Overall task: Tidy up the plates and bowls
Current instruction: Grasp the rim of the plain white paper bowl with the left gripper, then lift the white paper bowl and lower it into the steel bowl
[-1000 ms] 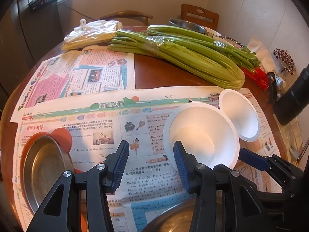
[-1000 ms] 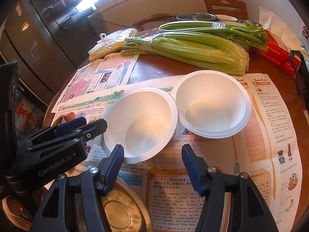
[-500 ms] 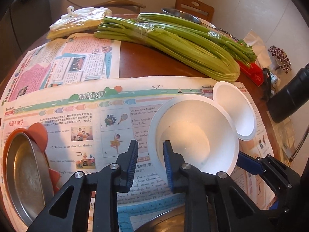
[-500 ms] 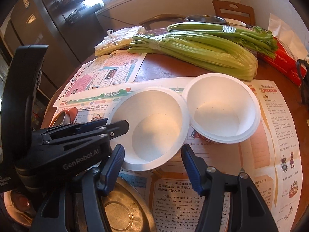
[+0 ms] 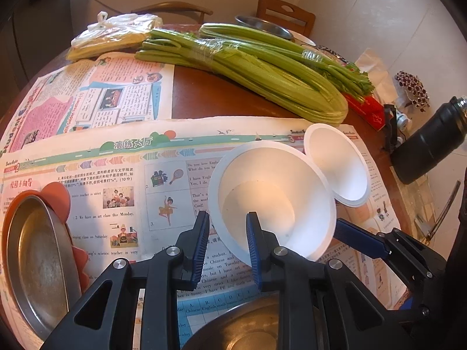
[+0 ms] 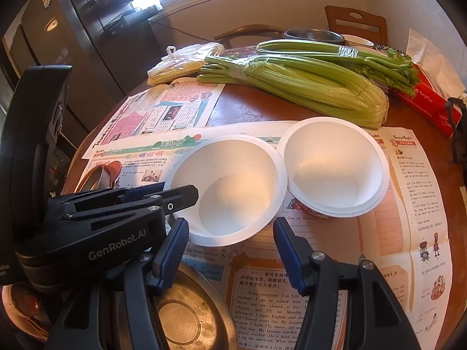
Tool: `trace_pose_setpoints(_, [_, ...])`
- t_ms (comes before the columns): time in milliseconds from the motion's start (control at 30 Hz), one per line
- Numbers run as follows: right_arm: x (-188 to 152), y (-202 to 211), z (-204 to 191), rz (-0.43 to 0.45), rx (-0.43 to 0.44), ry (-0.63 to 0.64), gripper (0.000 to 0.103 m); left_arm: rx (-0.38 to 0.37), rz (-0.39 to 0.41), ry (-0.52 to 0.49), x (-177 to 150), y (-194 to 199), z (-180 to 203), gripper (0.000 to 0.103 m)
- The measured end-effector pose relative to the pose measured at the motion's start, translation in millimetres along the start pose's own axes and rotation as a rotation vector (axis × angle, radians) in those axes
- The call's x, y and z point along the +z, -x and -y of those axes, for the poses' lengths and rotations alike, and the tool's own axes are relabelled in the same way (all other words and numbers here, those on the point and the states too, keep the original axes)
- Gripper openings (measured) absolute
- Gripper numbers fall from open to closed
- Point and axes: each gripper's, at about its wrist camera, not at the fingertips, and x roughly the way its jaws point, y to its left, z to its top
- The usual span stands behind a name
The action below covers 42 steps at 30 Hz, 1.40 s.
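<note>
Tongs (image 6: 186, 195) marked "GenRobot.AI" grip white bowl (image 6: 230, 186).

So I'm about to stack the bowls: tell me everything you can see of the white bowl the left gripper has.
The nearer white bowl looks like thin foam or plastic, round with a rolled rim and flat bottom, empty. It sits upright on the newspaper, touching or nearly touching the second white bowl. The left gripper is shut on its near rim.

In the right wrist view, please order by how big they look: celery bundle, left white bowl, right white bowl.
1. celery bundle, it spans the most picture.
2 and 3. left white bowl and right white bowl look alike; the left is nearer the camera, so I cannot rank them.
</note>
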Motion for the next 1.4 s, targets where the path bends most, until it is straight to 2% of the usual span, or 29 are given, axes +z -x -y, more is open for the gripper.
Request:
trace_pose_setpoints(233, [-1, -1, 4, 0.006, 0.000, -0.016, 0.060, 0.000, -0.013, 0.042, 2, -7, -6, 0.027])
trace_pose_setpoints(400, [1, -4, 10, 0.016, -0.006, -0.026, 0.060, -0.047, -0.016, 0.089, 7, -13, -12, 0.027])
trace_pose_setpoints(500, [2, -6, 5, 0.022, 0.005, 0.002, 0.060, -0.079, -0.024, 0.083, 8, -17, -8, 0.027])
trace_pose_setpoints(567, [2, -7, 3, 0.026, 0.001, 0.013, 0.060, -0.058, -0.022, 0.065, 9, -19, -4, 0.026])
trace_pose_setpoints(633, [2, -6, 0, 0.034, -0.011, 0.029, 0.060, -0.069, -0.020, 0.066, 9, -18, -3, 0.026])
trace_pose_setpoints(967, [3, 14, -6, 0.067, 0.022, 0.049, 0.060, -0.063, 0.029, 0.050, 4, 11, 1, 0.026])
trace_pose_setpoints(1400, [-20, 50, -33, 0.103, 0.038, 0.101, 0.060, -0.056, 0.080, 0.049, -29, 58, 2, 0.026])
